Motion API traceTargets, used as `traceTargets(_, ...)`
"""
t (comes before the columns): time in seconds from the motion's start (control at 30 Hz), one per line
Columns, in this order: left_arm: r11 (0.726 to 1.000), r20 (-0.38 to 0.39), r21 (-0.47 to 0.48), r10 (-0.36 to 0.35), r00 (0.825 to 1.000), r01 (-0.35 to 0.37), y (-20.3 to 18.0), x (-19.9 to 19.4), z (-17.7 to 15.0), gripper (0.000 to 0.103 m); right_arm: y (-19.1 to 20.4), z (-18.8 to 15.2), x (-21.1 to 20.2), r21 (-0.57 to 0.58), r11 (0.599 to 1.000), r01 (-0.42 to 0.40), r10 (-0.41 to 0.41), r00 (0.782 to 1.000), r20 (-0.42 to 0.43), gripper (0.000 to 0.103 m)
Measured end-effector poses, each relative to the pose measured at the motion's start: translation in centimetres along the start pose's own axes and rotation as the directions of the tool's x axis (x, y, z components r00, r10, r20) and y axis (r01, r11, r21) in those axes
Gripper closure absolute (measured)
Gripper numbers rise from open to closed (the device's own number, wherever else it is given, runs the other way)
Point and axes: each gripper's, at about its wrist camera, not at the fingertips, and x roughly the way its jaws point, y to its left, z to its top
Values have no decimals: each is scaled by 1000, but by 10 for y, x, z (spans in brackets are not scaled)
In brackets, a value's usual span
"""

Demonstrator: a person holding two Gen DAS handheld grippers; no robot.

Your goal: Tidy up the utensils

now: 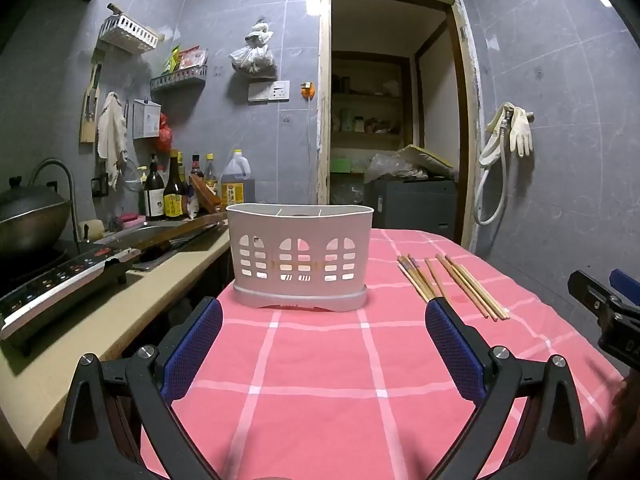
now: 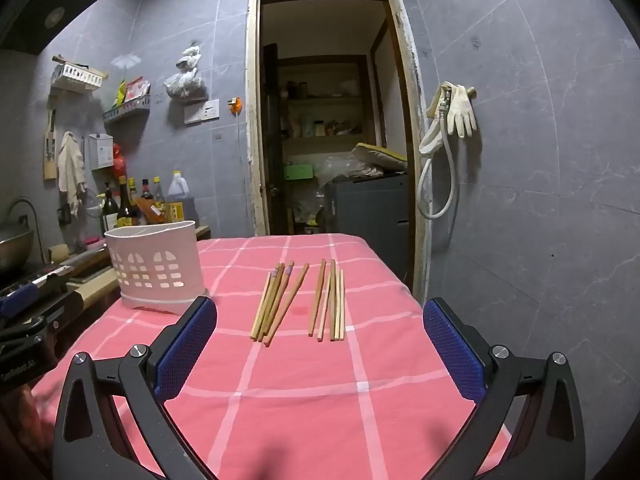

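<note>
A white slotted utensil holder (image 1: 300,258) (image 2: 156,266) stands upright on the pink checked tablecloth (image 1: 320,360) (image 2: 320,360), at its left far side. Two loose bunches of wooden chopsticks lie flat to its right: one bunch (image 2: 278,304) (image 1: 418,280) nearer the holder, the other (image 2: 330,304) (image 1: 472,286) further right. My left gripper (image 1: 324,308) hovers open in front of the holder, nothing between its blue pads. My right gripper (image 2: 320,308) is open too, short of the chopsticks, and its black body (image 1: 604,304) shows at the right edge of the left wrist view.
A kitchen counter (image 1: 120,312) runs along the table's left side with an induction cooker (image 1: 60,284), a wok (image 1: 28,216), a sink and several bottles (image 1: 168,192). An open doorway (image 2: 332,120) lies behind the table. A hose and gloves (image 2: 452,120) hang on the right wall.
</note>
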Motion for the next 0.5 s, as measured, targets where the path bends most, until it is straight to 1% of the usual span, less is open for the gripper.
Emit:
traceTargets(0.47, 1000, 1, 7, -6, 1000, 6, -3, 1, -6, 4, 1, 0, 1, -2, 1000, -1, 1, 1000, 0, 0)
traceTargets(0.5, 1000, -3, -10, -4, 1000, 4, 5, 1, -5, 4, 1, 0, 1, -2, 1000, -1, 1, 1000, 0, 0)
